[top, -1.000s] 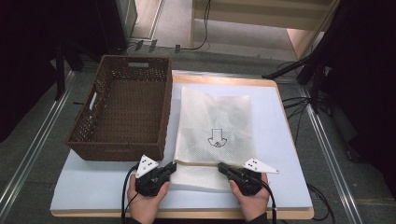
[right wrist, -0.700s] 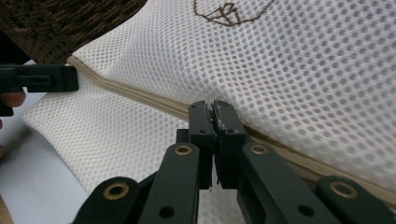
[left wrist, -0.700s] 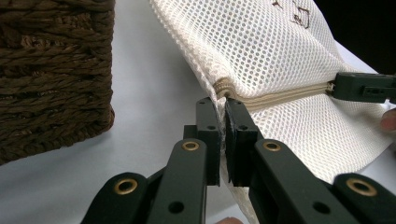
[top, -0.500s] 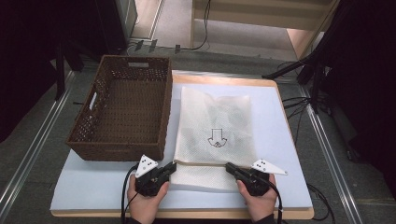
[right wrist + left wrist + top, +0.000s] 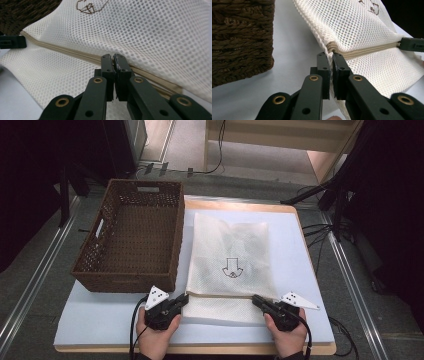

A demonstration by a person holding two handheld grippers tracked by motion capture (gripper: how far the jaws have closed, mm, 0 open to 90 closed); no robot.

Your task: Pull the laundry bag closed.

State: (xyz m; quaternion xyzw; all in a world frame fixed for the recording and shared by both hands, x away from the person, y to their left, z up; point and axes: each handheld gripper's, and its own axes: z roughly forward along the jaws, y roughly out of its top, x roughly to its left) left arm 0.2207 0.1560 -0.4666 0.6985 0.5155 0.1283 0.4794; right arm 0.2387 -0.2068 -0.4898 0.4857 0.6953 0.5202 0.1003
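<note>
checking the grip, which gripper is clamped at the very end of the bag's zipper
The left gripper: it pinches the mesh bag where the beige zipper ends. The right gripper grips partway along it.

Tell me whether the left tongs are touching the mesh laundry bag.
Touching. The left gripper view shows the left tongs shut on the mesh laundry bag, pinching its corner at the end of the beige zipper.

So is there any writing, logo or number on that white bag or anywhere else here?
No readable words or numbers anywhere.
mesh bag: a small brown outline emblem, shaped like a down-pointing arrow, with no letters that can be made out.
wicker basket: no label.
Grey plate on the left gripper: a few dark dots, no text.
</note>
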